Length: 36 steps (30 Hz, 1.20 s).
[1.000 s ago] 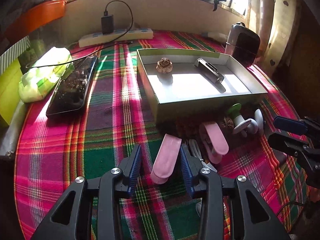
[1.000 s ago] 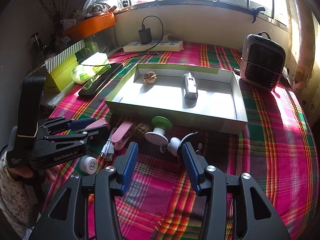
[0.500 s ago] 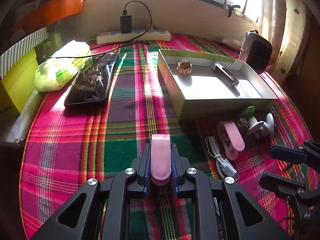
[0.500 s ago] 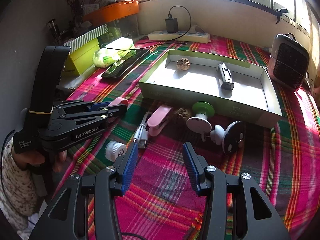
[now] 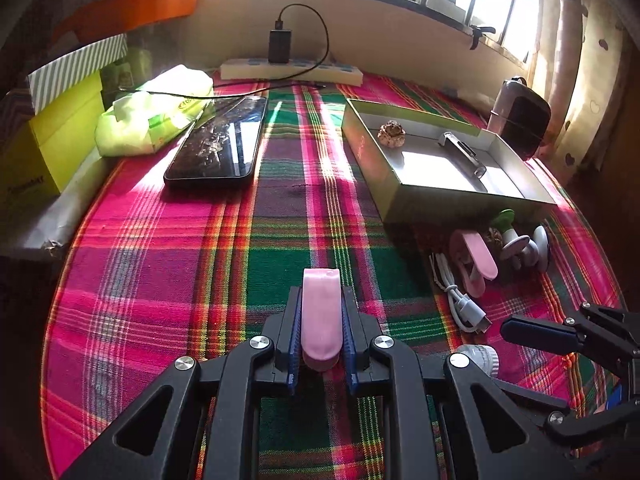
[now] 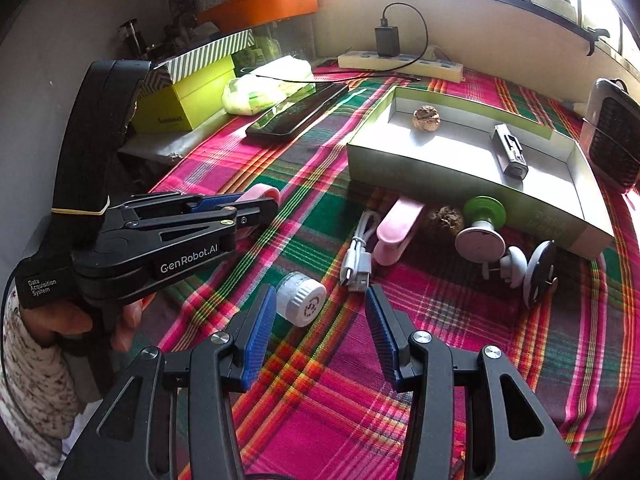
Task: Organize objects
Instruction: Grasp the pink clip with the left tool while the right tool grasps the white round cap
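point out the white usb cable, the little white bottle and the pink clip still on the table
white usb cable (image 6: 358, 254), right wrist view, on the coiled bundle.
little white bottle (image 6: 302, 298), right wrist view, on its ribbed cap.
pink clip (image 6: 396, 226), right wrist view, on its upper pink face.

Black left gripper and right gripper: blue ribbed pads, silver screws (white "GenRobot.AI" lettering), speckled sleeve.

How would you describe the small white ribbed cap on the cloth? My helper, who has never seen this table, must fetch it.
Start at the shallow grey cardboard tray on the plaid tablecloth. In front of it lie a pink clip and a white USB cable. Nearer than the cable, just ahead of the open right gripper, lies the small white ribbed cap: the only short round cylinder there.
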{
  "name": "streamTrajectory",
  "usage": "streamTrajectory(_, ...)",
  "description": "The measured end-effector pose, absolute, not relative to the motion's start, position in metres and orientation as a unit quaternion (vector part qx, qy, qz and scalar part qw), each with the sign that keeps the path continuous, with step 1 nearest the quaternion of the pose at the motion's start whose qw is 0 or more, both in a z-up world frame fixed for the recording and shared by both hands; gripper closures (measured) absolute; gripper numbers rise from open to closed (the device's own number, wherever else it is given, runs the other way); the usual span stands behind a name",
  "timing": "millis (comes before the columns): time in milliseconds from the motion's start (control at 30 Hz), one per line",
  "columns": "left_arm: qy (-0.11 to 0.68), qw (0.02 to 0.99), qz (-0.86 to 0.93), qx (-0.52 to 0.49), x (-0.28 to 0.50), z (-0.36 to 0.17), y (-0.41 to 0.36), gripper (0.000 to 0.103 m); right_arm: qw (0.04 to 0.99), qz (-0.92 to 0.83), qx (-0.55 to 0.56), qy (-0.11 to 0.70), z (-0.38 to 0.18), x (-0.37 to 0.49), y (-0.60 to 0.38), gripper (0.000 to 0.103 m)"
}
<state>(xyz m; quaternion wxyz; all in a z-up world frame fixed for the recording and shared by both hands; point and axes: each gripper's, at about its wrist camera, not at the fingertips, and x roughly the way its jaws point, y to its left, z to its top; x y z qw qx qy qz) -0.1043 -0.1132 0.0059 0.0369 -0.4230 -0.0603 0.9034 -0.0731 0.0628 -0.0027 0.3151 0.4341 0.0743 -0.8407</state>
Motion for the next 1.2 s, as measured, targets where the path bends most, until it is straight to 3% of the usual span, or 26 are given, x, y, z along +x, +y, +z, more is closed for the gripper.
streamTrajectory(633, -0.073, 0.047, 0.903, -0.42, -0.103, 0.006, -0.118, 0.087, 0.307, -0.844, 0.428, 0.103, -0.009, -0.068, 0.048, 0.056)
streamTrajectory(900, -0.074, 0.048, 0.903, -0.42, -0.103, 0.006, -0.118, 0.087, 0.304, -0.843, 0.431, 0.105, -0.011, -0.067, 0.048, 0.069)
streamTrajectory(1200, -0.074, 0.048, 0.903, -0.42, -0.103, 0.006, -0.118, 0.087, 0.302, -0.846, 0.427, 0.103, -0.01, -0.069, 0.053, 0.07)
